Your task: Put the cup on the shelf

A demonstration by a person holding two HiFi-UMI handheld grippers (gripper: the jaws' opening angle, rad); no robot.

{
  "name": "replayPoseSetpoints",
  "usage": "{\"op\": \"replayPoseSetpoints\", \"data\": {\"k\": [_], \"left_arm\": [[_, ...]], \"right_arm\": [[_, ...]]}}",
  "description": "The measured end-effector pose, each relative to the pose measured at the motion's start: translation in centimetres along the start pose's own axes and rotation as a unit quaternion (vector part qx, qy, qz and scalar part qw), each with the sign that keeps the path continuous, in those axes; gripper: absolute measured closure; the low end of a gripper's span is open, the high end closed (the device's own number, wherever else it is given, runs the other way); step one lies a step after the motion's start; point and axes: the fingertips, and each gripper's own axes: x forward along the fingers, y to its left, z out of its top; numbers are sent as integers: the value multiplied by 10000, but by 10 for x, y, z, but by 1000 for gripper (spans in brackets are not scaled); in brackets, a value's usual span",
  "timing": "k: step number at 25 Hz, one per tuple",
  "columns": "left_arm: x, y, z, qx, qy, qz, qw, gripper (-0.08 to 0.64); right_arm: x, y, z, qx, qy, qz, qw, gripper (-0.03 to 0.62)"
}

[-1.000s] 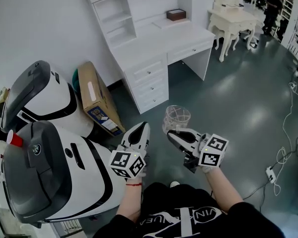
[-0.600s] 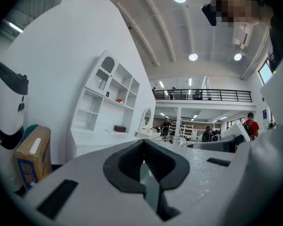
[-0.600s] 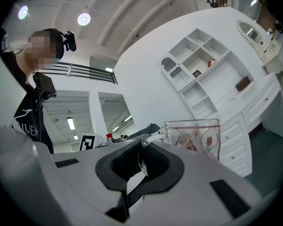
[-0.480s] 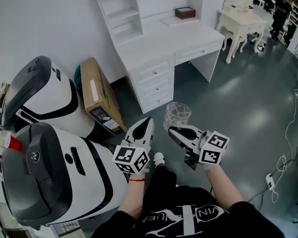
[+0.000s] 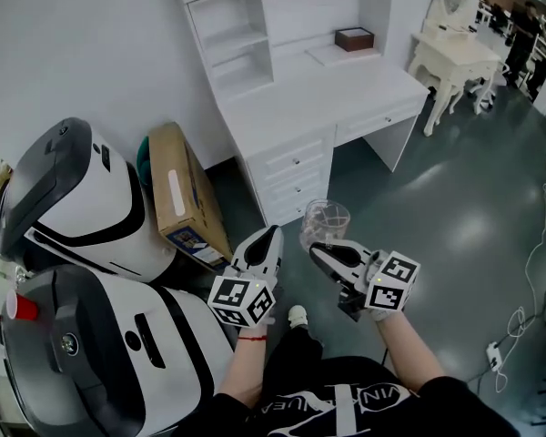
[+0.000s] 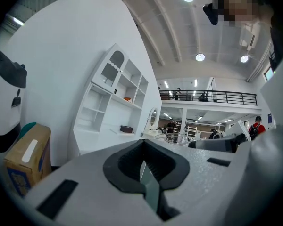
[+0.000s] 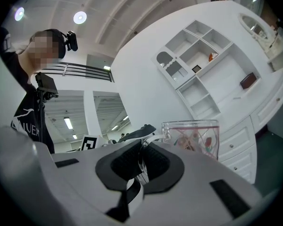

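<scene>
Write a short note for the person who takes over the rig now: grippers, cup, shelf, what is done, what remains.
Right gripper: shut on the handle of the clear cup, held in the air over the floor.
Left gripper: shut, empty, beside the right one.
Shelf: on the white desk ahead, against the wall.
Done: cup picked up.
Left: walk to the desk, set the cup on the shelf, release.

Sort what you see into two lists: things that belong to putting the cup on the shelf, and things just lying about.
Belongs to the job: clear cup, right gripper shut on it, white shelf unit.

Lying about: cardboard box, small brown box, red cup, dressing table, left gripper, shut on nothing.
</scene>
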Motion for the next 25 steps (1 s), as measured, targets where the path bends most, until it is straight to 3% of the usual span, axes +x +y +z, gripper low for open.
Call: {"op": "replayPoseSetpoints", "data": {"k": [10, 25], "left_arm": [[54, 76, 16, -100, 137, 1, 9999, 554], [114, 163, 28, -189, 194, 2, 9996, 554]], "right_arm": [[70, -61, 23, 334, -167, 95, 9993, 580], [142, -138, 46, 360, -188, -89, 9991, 580]]}}
